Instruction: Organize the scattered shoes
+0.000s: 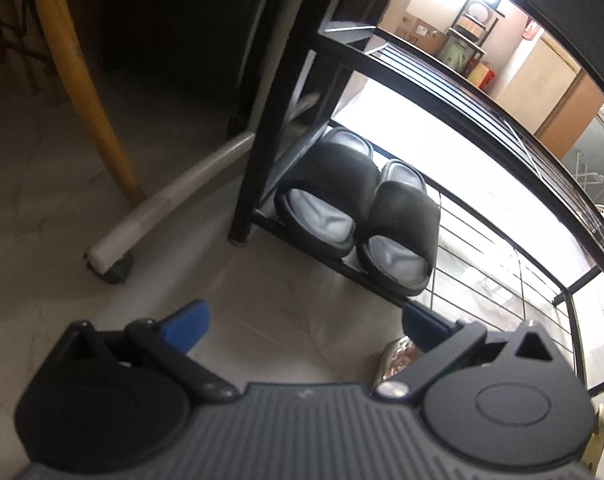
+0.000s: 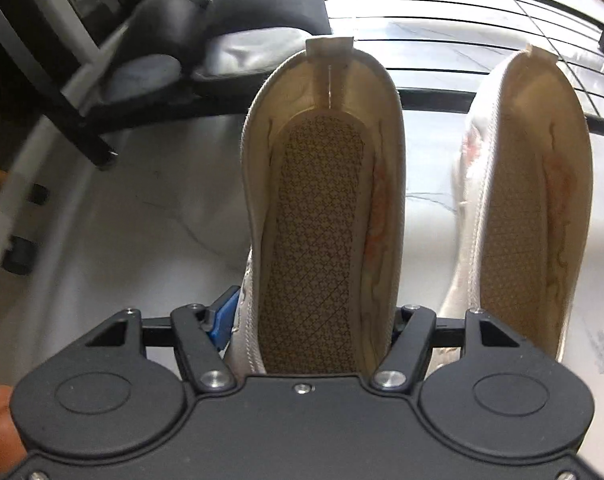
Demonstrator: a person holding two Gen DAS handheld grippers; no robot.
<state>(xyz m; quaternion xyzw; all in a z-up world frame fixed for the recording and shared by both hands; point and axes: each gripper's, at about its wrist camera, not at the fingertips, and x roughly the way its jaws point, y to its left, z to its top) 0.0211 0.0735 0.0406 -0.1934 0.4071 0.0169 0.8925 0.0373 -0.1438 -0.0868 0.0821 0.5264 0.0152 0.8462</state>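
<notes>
In the left wrist view, two black slides (image 1: 358, 208) sit side by side on the bottom shelf of a black wire shoe rack (image 1: 482, 248). My left gripper (image 1: 302, 326) is open and empty above the floor in front of the rack. In the right wrist view, my right gripper (image 2: 314, 320) is shut on a white slip-on shoe (image 2: 322, 208) with a woven tan insole, heel pointing away. A matching white shoe (image 2: 530, 200) stands on the floor to its right. The black slides (image 2: 222, 28) show at the upper left on the rack.
A yellow wooden leg (image 1: 82, 80) and a white bar with a black caster (image 1: 114, 268) stand left of the rack. The rack's upper shelf (image 1: 442, 80) runs above the slides. Pale tile floor (image 2: 142, 220) lies in front of the rack.
</notes>
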